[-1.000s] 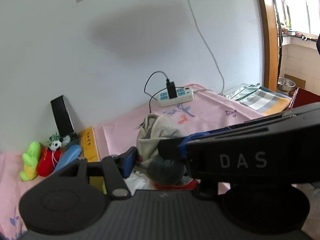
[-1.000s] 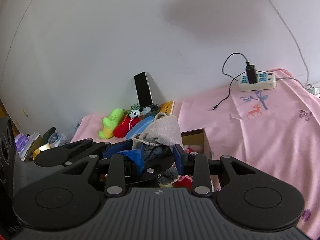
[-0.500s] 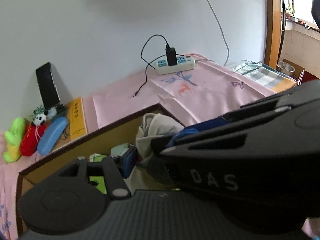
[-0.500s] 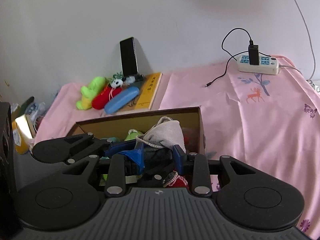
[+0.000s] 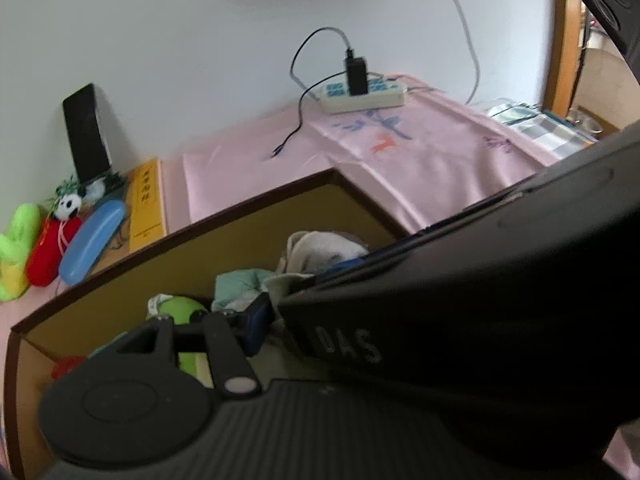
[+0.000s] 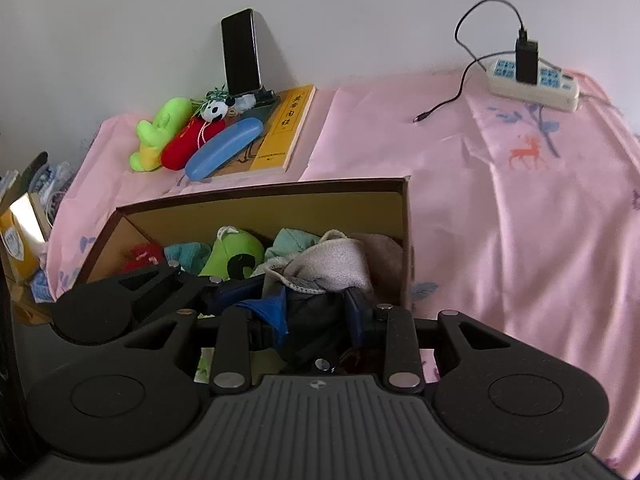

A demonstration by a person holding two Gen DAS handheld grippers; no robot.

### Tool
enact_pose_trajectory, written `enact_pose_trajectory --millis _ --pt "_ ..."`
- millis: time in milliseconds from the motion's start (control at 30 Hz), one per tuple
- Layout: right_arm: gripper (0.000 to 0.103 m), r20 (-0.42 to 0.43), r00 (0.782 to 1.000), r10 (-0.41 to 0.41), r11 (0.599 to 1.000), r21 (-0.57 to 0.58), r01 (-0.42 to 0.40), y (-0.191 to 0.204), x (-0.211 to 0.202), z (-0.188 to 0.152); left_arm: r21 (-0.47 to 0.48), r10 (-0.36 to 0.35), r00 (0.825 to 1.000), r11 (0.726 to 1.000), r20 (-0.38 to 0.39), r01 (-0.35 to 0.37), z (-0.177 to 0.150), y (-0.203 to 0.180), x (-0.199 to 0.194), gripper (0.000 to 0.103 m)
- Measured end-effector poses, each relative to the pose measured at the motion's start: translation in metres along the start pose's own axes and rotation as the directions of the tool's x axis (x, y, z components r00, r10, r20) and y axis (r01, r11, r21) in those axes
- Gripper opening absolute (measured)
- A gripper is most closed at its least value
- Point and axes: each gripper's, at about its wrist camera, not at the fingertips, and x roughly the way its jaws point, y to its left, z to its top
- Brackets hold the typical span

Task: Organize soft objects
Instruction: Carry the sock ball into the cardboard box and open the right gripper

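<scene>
A brown cardboard box [image 6: 403, 216] with a yellow inside sits on the pink cloth and holds several soft items: a green plush [image 6: 236, 254], teal cloths and a red piece. My right gripper [image 6: 316, 312] is shut on a beige and grey bundle of cloth [image 6: 328, 266] just over the box's right end. In the left wrist view the box [image 5: 256, 216] lies below, and the bundle [image 5: 320, 250] shows beside the right gripper's black body. My left gripper [image 5: 276, 312] is next to the bundle; only its left fingertip [image 5: 256, 322] shows.
A green plush [image 6: 160, 132], a red plush [image 6: 188, 144], a blue glasses case [image 6: 224, 148], a yellow book [image 6: 284, 132] and a propped phone [image 6: 240, 52] lie at the back left. A power strip [image 6: 532, 84] with a cable lies at the back right.
Both grippers have come down with the cloth bundle, from high above the box to just over its right end. The box now fills more of both views.
</scene>
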Motion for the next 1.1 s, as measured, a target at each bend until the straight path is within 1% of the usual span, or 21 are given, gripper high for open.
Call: enact_pose_trajectory --millis 67,133,233,333,400,500,600,733,933,1100 --pt "0.013 -0.003 1.0 0.017 1.0 0.013 -0.017 -0.002 0.003 0.001 -0.003 0.009 1.0 1.0 -0.003 -0.009 0.0 0.0 0.001 0.046" --pt "0.013 0.003 1.0 0.016 1.0 0.009 -0.016 -0.001 0.002 0.0 -0.008 0.01 1.0 1.0 0.007 -0.01 -0.001 0.0 0.0 0.046" --pt "0.014 0.031 0.999 0.012 1.0 0.004 -0.012 0.002 -0.005 -0.003 0.001 0.011 1.0 1.0 0.03 -0.011 -0.003 -0.001 -0.005 0.048" --pt "0.015 0.059 0.998 0.005 1.0 0.006 -0.006 0.002 -0.013 -0.005 0.014 0.003 0.998 1.0 0.059 -0.004 -0.005 -0.002 -0.012 0.052" --pt "0.016 0.066 0.998 0.006 1.0 -0.002 -0.006 0.004 -0.018 -0.008 0.037 0.008 0.998 0.999 0.068 -0.011 -0.005 -0.006 -0.016 0.057" --pt "0.018 0.07 0.997 0.022 1.0 0.0 -0.022 0.003 -0.025 -0.01 0.051 0.007 0.997 0.999 0.074 -0.011 -0.004 -0.009 -0.024 0.06" --pt "0.019 0.07 0.997 0.038 0.999 0.007 -0.039 0.001 -0.03 -0.012 0.039 0.011 0.998 0.999 0.065 -0.013 -0.005 -0.008 -0.028 0.062" --pt "0.019 0.072 0.997 0.029 0.998 0.06 -0.034 -0.006 -0.037 -0.014 0.005 0.021 0.998 1.0 0.061 -0.021 -0.006 0.001 -0.035 0.062" --pt "0.019 0.103 0.994 0.029 0.997 0.072 -0.036 -0.006 -0.052 -0.023 0.013 0.017 0.996 1.0 0.087 -0.018 -0.01 -0.003 -0.057 0.063" --pt "0.019 0.138 0.99 0.017 0.998 0.059 -0.026 -0.002 -0.064 -0.028 0.017 0.016 0.995 1.0 0.096 -0.018 -0.011 -0.004 -0.065 0.064"
